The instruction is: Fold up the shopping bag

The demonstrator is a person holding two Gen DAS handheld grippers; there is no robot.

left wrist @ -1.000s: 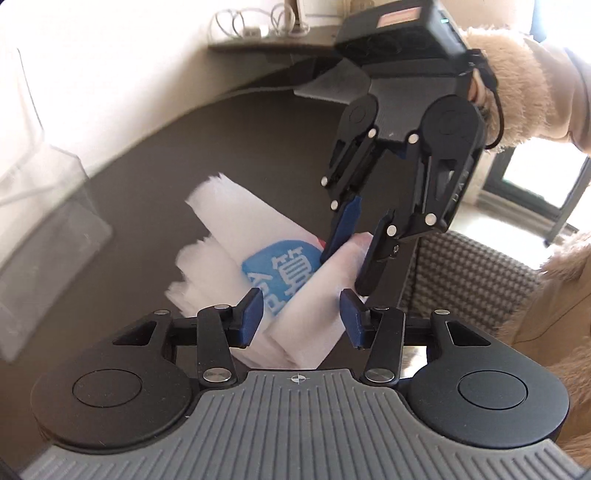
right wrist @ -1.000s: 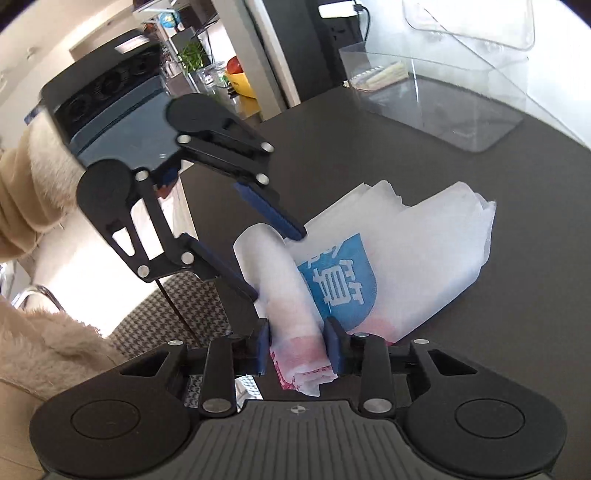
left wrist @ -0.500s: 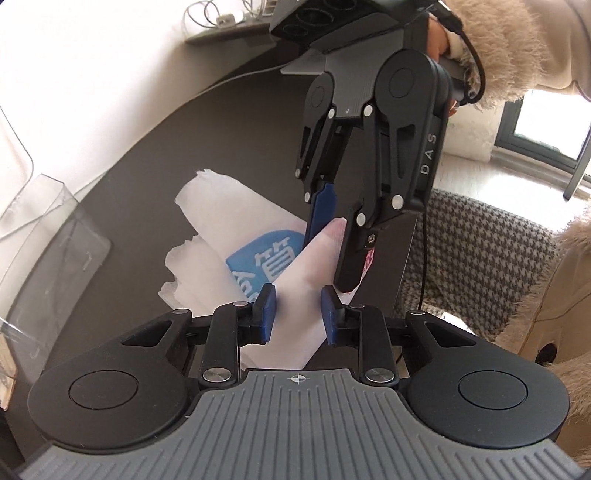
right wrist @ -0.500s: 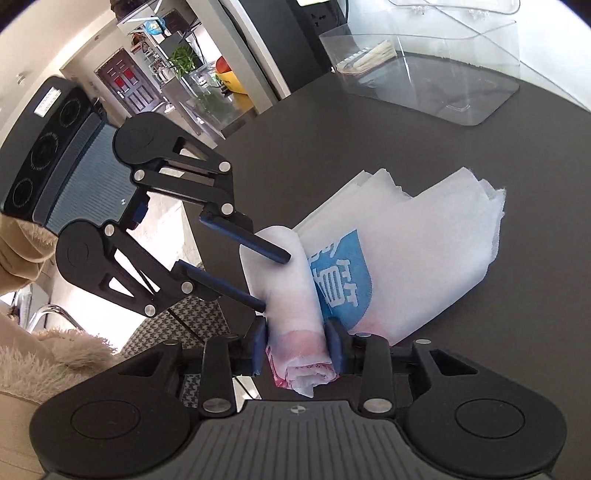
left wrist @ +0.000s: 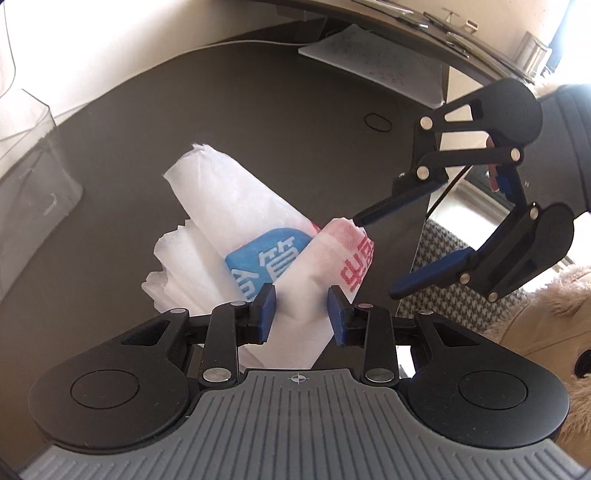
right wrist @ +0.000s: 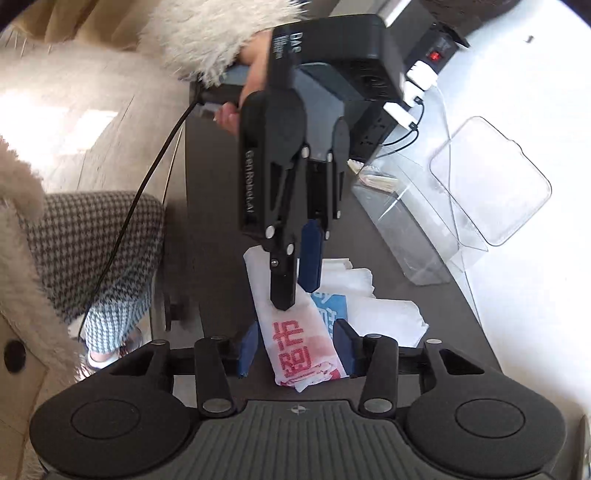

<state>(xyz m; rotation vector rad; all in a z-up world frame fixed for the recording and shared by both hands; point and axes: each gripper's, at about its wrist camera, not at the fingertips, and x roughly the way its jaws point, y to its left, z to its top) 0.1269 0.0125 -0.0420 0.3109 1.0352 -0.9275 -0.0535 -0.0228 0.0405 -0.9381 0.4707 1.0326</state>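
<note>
Left wrist view: left gripper point(left wrist: 301, 314) at bottom centre, part open, jaws just been opening. A folded strip of the bag point(left wrist: 240, 206) runs up between its blue pads point(left wrist: 264, 314) and fills the gap edge to edge; cannot tell if the pads press on it. The bag is white with a blue patch and red print, and lies rumpled on the dark table point(left wrist: 258, 92) mid-frame, loose layers fanned out to the left. Right gripper point(left wrist: 375, 258) comes in from the right, jaws wide apart and just been opening; its upper fingertip touches the red-printed fold, its lower finger is clear of the bag, and it grips nothing. Clear box point(left wrist: 33, 166) at the left edge, contents not readable here. White paper point(left wrist: 369, 55) at upper right, a thin black loop point(left wrist: 376, 122) on the table below it. Right wrist view: the right gripper's own fingers sit low centre, one either side of the rolled red-print end of the bag. There is a small gap at the left pad and the right pad is just beside the roll, so it is open and not clamping. The left gripper points down from above onto the same roll, its tips on or just over the fabric, held by a hand in a furry sleeve point(right wrist: 207, 33). The clear box at right has a few pale stick-like items in its far end; its lid point(right wrist: 491, 181) stands open behind it. Power strip point(right wrist: 436, 55) at upper right. Checked chair point(right wrist: 92, 240) at left.
</note>
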